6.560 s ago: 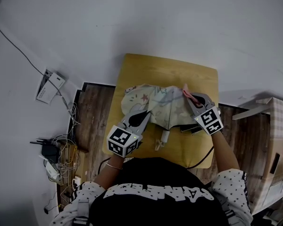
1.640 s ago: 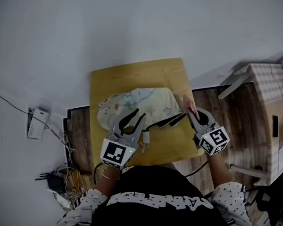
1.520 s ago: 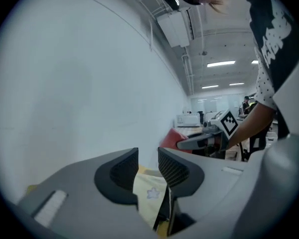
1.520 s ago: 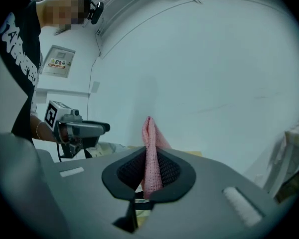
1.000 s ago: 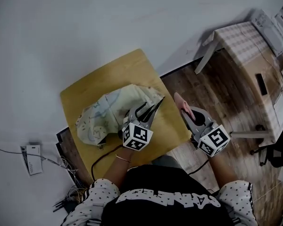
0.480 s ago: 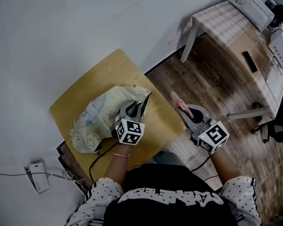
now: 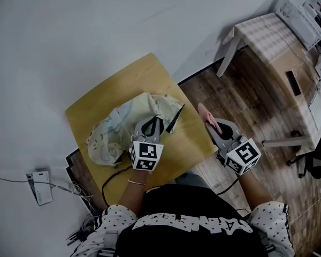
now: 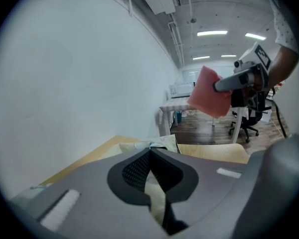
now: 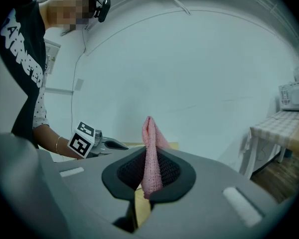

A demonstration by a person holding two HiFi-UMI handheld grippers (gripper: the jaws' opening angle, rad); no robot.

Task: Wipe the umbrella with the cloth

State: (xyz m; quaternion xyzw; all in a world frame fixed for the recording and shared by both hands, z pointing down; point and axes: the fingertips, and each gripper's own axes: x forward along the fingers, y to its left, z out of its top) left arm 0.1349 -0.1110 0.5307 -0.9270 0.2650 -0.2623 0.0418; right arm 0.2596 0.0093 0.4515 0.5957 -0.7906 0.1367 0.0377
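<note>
Where the umbrella [image 7: 115,130] lies: crumpled on the yellow wooden counter [image 7: 96,98], close to the wall.
Left claw [image 8: 150,152]: jaws have just been closing and are now clenched on a fold of the umbrella's pale fabric, at its right edge.
Right claw [image 9: 148,159]: grasping the pink cloth [image 9: 150,136], beside the counter's right edge.
Cloth: sticking up from the jaws, apart from the umbrella.
</note>
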